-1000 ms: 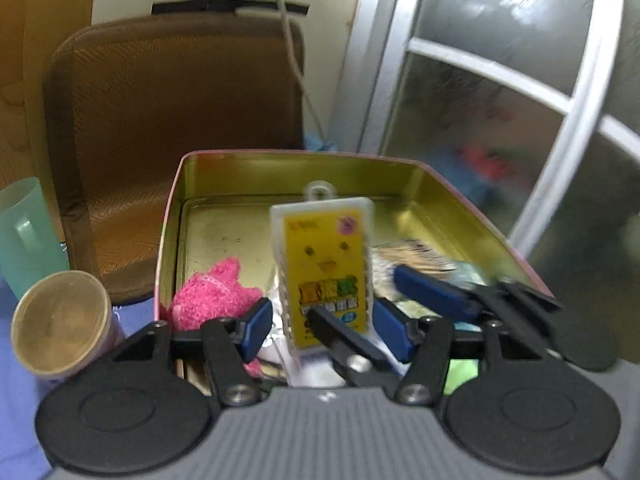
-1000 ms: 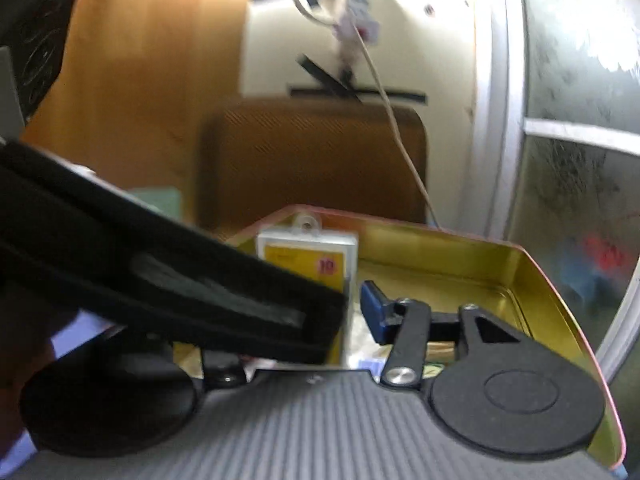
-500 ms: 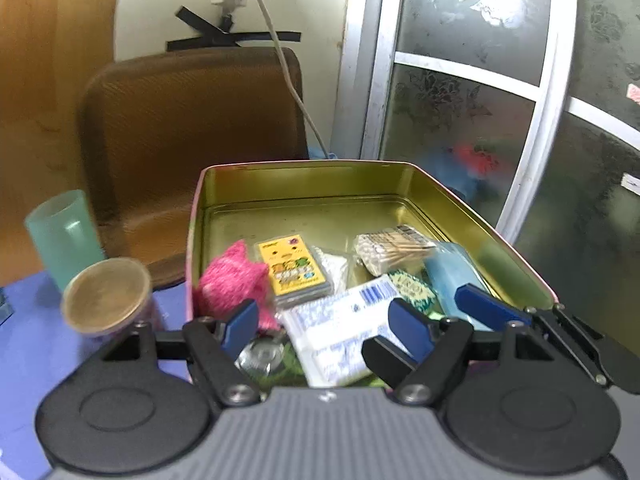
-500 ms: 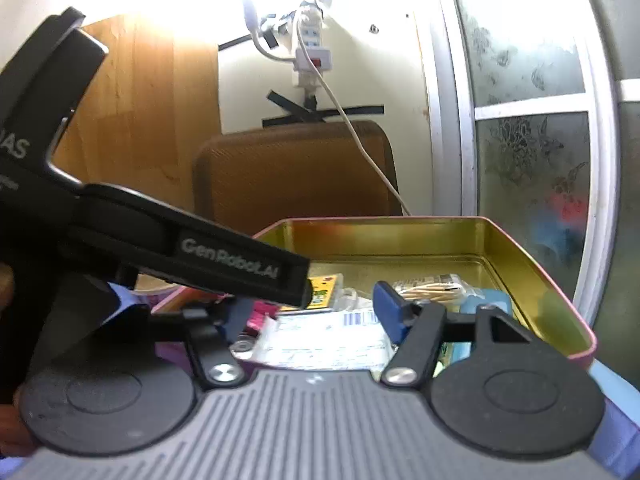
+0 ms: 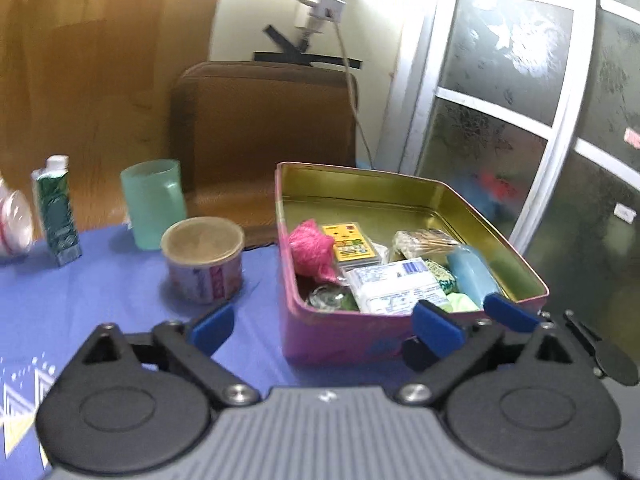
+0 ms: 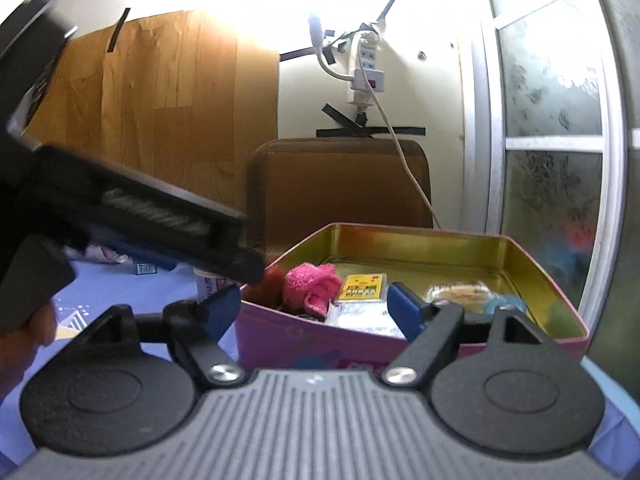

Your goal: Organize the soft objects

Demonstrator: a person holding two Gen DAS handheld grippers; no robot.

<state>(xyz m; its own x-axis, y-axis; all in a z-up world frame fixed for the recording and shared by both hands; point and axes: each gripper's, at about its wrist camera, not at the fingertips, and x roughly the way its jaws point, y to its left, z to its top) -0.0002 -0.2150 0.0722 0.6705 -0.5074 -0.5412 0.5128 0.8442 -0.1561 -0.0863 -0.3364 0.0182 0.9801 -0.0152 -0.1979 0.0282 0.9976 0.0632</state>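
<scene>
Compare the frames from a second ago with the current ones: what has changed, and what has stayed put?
The yellow card pack, held upright by the left gripper a second ago, now lies flat in the pink tin. Both grippers have drawn back, jaws open and empty. The pink fluffy toy and round tub stayed put.

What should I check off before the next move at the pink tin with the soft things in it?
1. Left tool open and holding nothing: ok.
2. Right tool open and holding nothing: ok.
3. Pink fluffy item inside the pink tin, at its left wall: ok.
4. Yellow card pack lying flat in the tin beside the fluffy item: ok.
5. Paper cup standing apart from the tin, to its left: ok.
6. Soft items left outside the tin: cannot tell; the table edges are out of view or blurred.
</scene>
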